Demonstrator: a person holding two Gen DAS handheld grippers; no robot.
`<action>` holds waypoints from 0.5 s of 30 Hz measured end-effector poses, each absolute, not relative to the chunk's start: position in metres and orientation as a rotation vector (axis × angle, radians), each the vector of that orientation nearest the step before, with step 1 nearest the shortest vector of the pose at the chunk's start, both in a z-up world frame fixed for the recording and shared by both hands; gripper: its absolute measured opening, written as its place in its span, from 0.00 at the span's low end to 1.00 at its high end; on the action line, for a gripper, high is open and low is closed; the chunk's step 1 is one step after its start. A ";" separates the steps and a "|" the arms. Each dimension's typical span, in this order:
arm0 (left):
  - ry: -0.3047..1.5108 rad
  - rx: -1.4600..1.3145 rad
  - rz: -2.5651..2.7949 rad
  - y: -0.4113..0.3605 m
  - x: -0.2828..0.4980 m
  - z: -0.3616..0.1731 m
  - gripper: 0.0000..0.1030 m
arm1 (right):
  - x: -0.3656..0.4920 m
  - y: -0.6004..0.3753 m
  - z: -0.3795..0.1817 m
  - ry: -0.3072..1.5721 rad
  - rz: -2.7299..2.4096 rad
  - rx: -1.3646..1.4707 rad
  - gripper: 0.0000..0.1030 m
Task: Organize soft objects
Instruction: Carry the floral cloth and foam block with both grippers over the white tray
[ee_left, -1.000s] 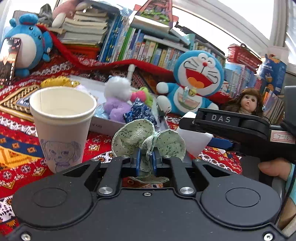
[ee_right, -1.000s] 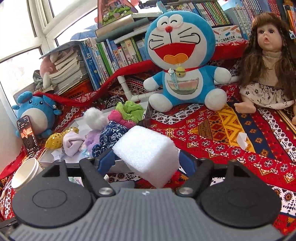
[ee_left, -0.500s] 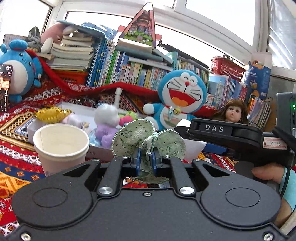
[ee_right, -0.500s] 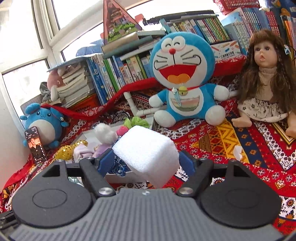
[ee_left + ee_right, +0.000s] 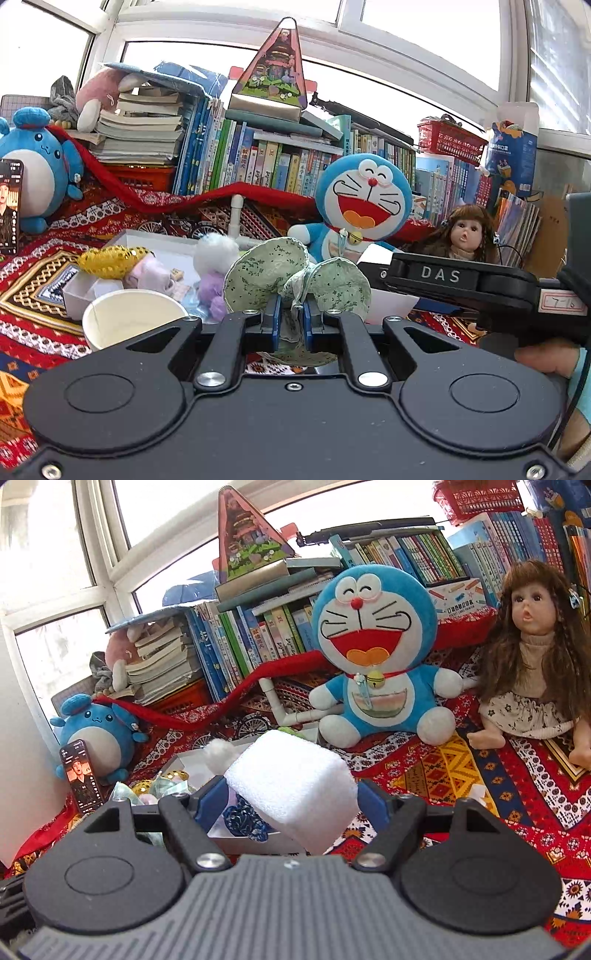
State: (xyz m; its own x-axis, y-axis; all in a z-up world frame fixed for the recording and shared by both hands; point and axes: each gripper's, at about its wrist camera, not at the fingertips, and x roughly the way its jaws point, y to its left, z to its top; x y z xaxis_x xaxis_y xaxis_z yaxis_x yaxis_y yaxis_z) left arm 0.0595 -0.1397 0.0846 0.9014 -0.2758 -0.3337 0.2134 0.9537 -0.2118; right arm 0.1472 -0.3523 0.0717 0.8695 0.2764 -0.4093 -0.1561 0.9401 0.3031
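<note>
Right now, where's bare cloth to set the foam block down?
Free: patterned cloth between the white box, Doraemon plush and doll. Crowded: the box, full of soft items, and around the paper cup.

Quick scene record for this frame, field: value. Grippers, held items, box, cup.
left gripper: shut on green floral fabric piece
right gripper: shut on white foam block
white box: on the patterned cloth, holds small soft items
paper cup: upright, in front of the box, looks empty
backdrop: Doraemon plush, doll, books
</note>
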 end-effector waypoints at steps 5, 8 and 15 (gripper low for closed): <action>0.360 -0.164 -0.266 -0.126 0.069 0.102 0.11 | 0.147 -0.346 0.080 0.449 0.244 0.257 0.75; 0.356 -0.153 -0.279 -0.111 0.081 0.117 0.11 | 0.149 -0.340 0.086 0.443 0.256 0.246 0.75; 0.397 -0.166 -0.304 -0.060 0.124 0.157 0.11 | 0.164 -0.321 0.096 0.442 0.290 0.229 0.75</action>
